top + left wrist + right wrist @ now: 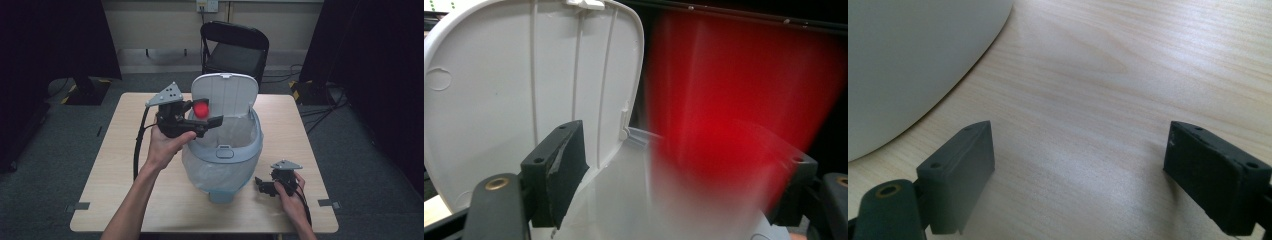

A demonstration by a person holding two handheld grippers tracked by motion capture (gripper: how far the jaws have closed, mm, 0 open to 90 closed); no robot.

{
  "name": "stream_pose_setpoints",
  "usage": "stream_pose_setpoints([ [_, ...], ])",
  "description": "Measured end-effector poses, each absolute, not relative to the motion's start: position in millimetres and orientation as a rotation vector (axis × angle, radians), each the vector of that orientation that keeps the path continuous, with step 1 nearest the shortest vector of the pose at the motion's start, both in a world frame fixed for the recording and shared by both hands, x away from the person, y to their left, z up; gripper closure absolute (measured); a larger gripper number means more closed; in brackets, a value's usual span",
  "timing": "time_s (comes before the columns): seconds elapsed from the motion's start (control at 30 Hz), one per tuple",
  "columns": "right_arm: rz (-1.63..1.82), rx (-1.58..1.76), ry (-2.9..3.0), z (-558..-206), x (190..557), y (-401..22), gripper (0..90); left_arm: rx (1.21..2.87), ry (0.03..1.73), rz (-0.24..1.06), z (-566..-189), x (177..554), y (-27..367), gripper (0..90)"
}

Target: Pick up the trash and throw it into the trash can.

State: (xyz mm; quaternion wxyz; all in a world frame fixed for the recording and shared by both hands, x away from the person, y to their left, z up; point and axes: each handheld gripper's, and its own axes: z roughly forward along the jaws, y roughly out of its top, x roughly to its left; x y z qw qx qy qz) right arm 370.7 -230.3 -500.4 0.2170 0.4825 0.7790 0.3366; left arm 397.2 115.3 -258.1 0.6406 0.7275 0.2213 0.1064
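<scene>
Nearest, the table (125, 165) carries a lidded bin (222, 165), lid raised to receive. Over its far-left rim, the left hand-held gripper (202, 119) has released a red ball (201, 109), seemingly dropping in. Near-right, the right hand-held gripper (263, 186) rests unclenched, empty.

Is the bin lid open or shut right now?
Open. The lid stands upright behind the bin, its ribbed underside facing the left gripper, and the liner-lined mouth is uncovered below a red object.

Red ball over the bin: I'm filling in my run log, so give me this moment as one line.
left gripper: open, over bin | red ball: blurred between jaws, grip unclear | lid: up | right gripper: open, on table
</scene>
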Motion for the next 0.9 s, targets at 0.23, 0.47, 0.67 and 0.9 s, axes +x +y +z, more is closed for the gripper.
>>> stream_pose_setpoints([
  [0.23, 0.932, 1.336, 2.158, -500.4, 370.7, -230.3, 11.6, 1.659, 0.511, 0.238, -262.8, 397.7, 119.0, 24.7],
  [0.47, 0.933, 1.337, 2.158, -500.4, 370.7, -230.3, 11.6, 1.645, 0.526, 0.255, -268.2, 398.6, 130.7, 25.7],
  [0.67, 0.934, 1.338, 2.159, -500.4, 370.7, -230.2, 11.5, 1.623, 0.569, 0.281, -271.6, 401.7, 151.5, 27.0],
  [0.9, 0.933, 1.337, 2.158, -500.4, 370.7, -230.3, 11.6, 1.597, 0.651, 0.341, -275.5, 412.1, 177.2, 27.0],
])
